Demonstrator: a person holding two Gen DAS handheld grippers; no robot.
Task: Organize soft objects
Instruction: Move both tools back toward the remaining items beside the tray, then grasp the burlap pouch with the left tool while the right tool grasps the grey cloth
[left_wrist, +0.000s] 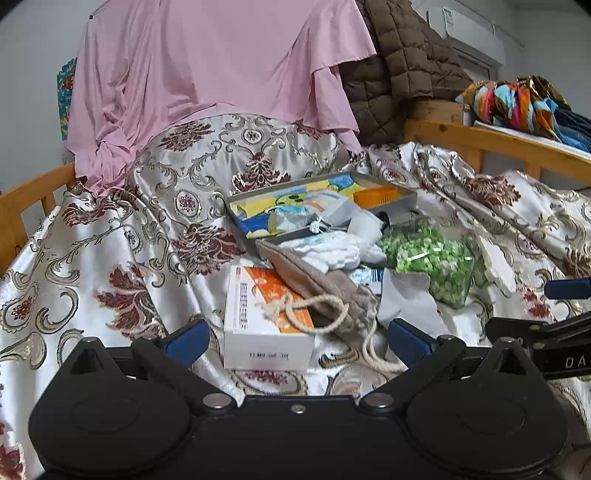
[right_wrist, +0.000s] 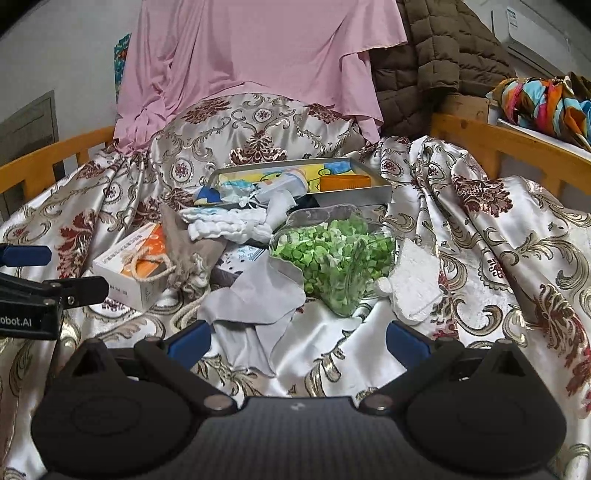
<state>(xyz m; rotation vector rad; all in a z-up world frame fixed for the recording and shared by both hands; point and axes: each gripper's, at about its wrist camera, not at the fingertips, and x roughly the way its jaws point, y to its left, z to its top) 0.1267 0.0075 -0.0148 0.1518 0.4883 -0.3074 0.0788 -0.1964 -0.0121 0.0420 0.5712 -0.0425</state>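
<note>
A heap of soft things lies on the patterned satin bedspread (left_wrist: 92, 258) (right_wrist: 498, 258). A beige drawstring pouch (left_wrist: 317, 273) (right_wrist: 184, 243) drapes over a white and orange box (left_wrist: 258, 317) (right_wrist: 129, 273). A white crinkled cloth (left_wrist: 325, 247) (right_wrist: 225, 225), a grey cloth (right_wrist: 258, 299) (left_wrist: 402, 295), a clear bag of green bits (left_wrist: 432, 262) (right_wrist: 332, 262) and a white foam piece (right_wrist: 413, 288) lie around it. My left gripper (left_wrist: 295, 339) stands open just before the box. My right gripper (right_wrist: 295, 341) is open over the grey cloth's near edge.
A grey tray (left_wrist: 399, 201) (right_wrist: 354, 197) with a colourful lining and an orange basket (left_wrist: 380, 195) (right_wrist: 343, 182) sits behind the heap. Pink sheet (left_wrist: 207, 74) (right_wrist: 258, 48) and brown quilted jacket (left_wrist: 402, 59) hang at the back. Wooden rails (left_wrist: 480, 142) (right_wrist: 517, 147) border the bed.
</note>
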